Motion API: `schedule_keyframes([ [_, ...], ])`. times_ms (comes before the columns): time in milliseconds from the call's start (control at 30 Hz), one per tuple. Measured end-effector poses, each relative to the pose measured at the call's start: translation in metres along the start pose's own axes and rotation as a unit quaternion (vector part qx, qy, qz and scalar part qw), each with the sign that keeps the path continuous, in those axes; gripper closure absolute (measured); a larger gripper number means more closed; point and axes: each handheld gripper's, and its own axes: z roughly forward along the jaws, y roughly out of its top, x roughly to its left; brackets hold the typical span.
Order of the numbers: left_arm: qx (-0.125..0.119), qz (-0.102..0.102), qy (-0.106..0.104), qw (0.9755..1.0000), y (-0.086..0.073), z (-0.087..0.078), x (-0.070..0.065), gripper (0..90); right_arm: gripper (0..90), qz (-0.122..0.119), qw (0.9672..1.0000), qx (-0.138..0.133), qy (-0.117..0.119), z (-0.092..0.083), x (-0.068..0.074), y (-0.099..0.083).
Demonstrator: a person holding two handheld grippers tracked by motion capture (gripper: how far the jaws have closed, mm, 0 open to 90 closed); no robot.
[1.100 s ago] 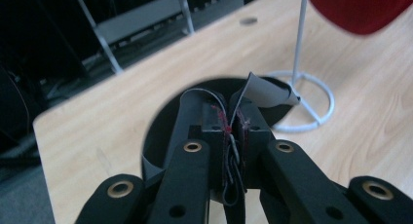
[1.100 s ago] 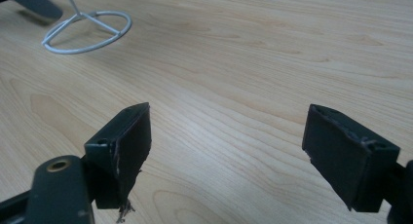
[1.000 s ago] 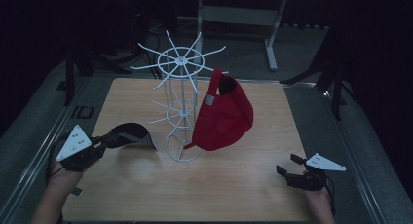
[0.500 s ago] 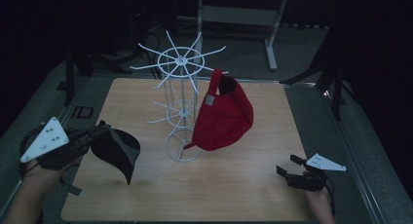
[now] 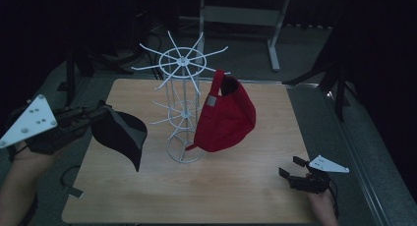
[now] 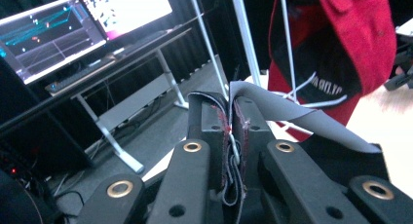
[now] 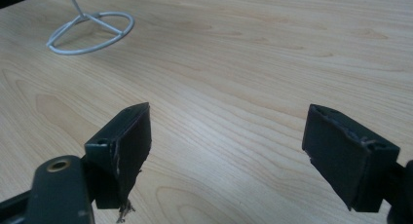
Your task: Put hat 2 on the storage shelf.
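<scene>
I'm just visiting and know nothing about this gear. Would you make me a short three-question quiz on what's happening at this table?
1. True or false: the left hand-held gripper is clamped on the black cap.
2. Where is the red cap? A) flat on the table B) hanging on the white wire rack C) in the right hand-held gripper
3. In a word, how do the jaws of the right hand-held gripper stand?

Key: 1 true, its pads pinch the cap's edge. 2 B. 3 open, with nothing between them, above the wooden table.
</scene>
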Motion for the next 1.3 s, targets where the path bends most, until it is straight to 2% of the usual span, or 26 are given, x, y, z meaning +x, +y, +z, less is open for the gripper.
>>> schedule_keyframes([
  [100, -0.009, 0.005, -0.007, 0.9999, 0.007, 0.001, -0.003, 85.1, 18.0, 0.0, 1.0, 0.002, 0.002, 0.001, 0.0, 0.0],
  [167, -0.022, 0.012, -0.011, 0.9996, 0.018, 0.002, -0.006, 85.1, 18.0, -0.003, 1.0, 0.001, 0.002, 0.001, 0.001, 0.0],
  [400, -0.042, 0.009, -0.023, 0.9988, 0.039, 0.011, -0.005, 85.1, 18.0, -0.004, 1.0, 0.0, 0.0, -0.001, 0.001, 0.001],
  [467, -0.048, 0.014, -0.029, 0.9983, 0.047, 0.015, -0.005, 85.1, 18.0, -0.003, 1.0, 0.0, 0.0, -0.001, 0.001, 0.001],
  [733, -0.055, 0.024, -0.043, 0.9973, 0.075, 0.029, -0.006, 85.1, 18.0, -0.003, 1.0, 0.002, -0.001, -0.001, 0.0, 0.0],
  [900, -0.067, 0.028, -0.054, 0.9959, 0.091, 0.035, -0.008, 85.0, 18.0, -0.002, 1.0, 0.003, 0.0, -0.001, 0.0, 0.0],
  [1067, -0.076, 0.026, -0.062, 0.9949, 0.1, 0.04, -0.01, 85.0, 18.0, -0.002, 1.0, 0.003, -0.001, 0.0, 0.0, -0.001],
  [1100, -0.079, 0.022, -0.068, 0.9943, 0.103, 0.043, -0.011, 85.0, 18.0, -0.002, 1.0, 0.004, -0.001, 0.0, 0.0, -0.001],
  [1233, -0.075, 0.023, -0.075, 0.9941, 0.106, 0.051, -0.014, 85.0, 18.0, -0.003, 1.0, 0.005, 0.0, 0.0, 0.001, 0.0],
  [1300, -0.077, 0.019, -0.086, 0.9931, 0.107, 0.054, -0.016, 85.0, 18.0, -0.004, 1.0, 0.006, -0.001, 0.0, 0.001, 0.0],
])
